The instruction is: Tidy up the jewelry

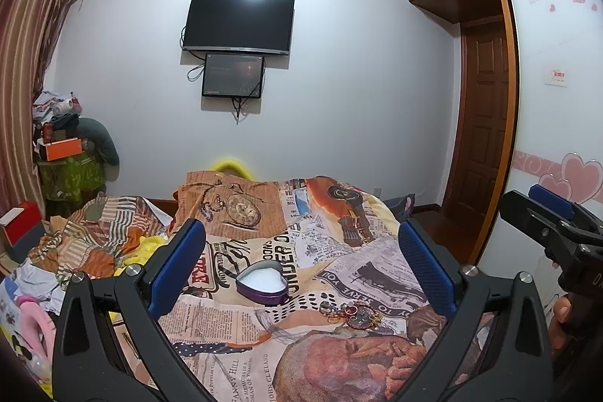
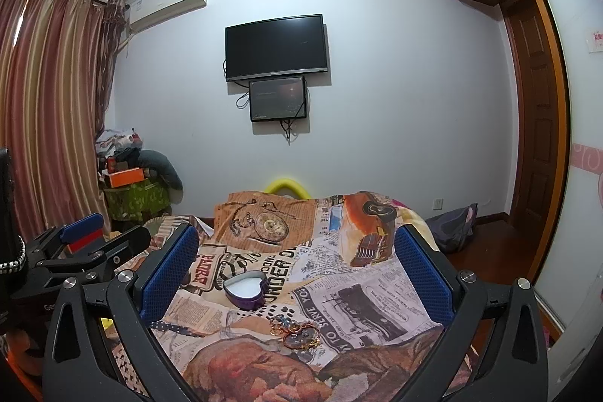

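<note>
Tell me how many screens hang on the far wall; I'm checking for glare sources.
2. A large dark TV is mounted mid-wall, and a smaller screen hangs directly below it, its top edge meeting the TV's bottom edge. No others show in either view.

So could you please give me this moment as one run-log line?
left tool open | right tool open | jewelry pile untouched | heart box open

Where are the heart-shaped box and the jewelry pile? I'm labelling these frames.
heart-shaped box (image 1: 262, 280): left wrist view, on its white lining.
jewelry pile (image 2: 297, 330): right wrist view, on the tangled rings at its middle.
</note>
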`<move>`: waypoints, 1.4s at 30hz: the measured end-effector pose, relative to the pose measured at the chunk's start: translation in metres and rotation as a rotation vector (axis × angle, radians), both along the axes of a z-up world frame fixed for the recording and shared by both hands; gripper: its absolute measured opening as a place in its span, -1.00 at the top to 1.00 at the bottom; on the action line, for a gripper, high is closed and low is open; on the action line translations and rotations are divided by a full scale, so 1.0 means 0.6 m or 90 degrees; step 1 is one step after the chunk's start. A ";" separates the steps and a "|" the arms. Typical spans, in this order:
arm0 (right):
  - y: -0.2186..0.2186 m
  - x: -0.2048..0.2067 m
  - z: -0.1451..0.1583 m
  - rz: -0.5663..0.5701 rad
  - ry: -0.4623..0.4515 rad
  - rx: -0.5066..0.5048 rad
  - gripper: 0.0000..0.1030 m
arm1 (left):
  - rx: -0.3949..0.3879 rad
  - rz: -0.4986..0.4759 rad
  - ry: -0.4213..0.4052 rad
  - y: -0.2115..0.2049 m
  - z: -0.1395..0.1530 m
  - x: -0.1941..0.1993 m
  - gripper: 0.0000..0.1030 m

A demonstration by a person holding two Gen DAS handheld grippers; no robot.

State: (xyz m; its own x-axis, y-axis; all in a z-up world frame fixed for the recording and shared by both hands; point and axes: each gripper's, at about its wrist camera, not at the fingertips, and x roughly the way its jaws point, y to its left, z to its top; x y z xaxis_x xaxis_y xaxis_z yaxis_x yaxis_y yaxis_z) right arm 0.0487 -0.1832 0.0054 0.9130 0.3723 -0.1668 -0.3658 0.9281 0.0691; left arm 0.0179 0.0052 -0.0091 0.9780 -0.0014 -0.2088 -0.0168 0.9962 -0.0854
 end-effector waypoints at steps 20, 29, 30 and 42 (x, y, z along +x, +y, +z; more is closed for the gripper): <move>0.003 0.010 -0.007 0.003 0.010 -0.005 -1.00 | -0.001 0.000 0.006 0.001 -0.006 0.008 -1.00; 0.001 0.042 -0.031 -0.006 0.045 -0.015 -1.00 | 0.006 0.002 0.027 0.006 -0.019 0.038 -1.00; 0.000 0.049 -0.036 -0.009 0.054 -0.018 -1.00 | 0.006 0.003 0.032 0.007 -0.022 0.043 -0.99; -0.018 0.147 -0.142 -0.044 0.193 -0.070 -1.00 | 0.010 0.001 0.165 0.012 -0.108 0.153 -0.99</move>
State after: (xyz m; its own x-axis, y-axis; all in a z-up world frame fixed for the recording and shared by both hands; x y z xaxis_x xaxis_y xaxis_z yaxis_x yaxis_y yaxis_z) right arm 0.1369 -0.1938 -0.0797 0.8385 0.2754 -0.4702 -0.2792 0.9581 0.0635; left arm 0.1097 0.0123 -0.0741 0.8915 0.0051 -0.4531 -0.0378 0.9973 -0.0630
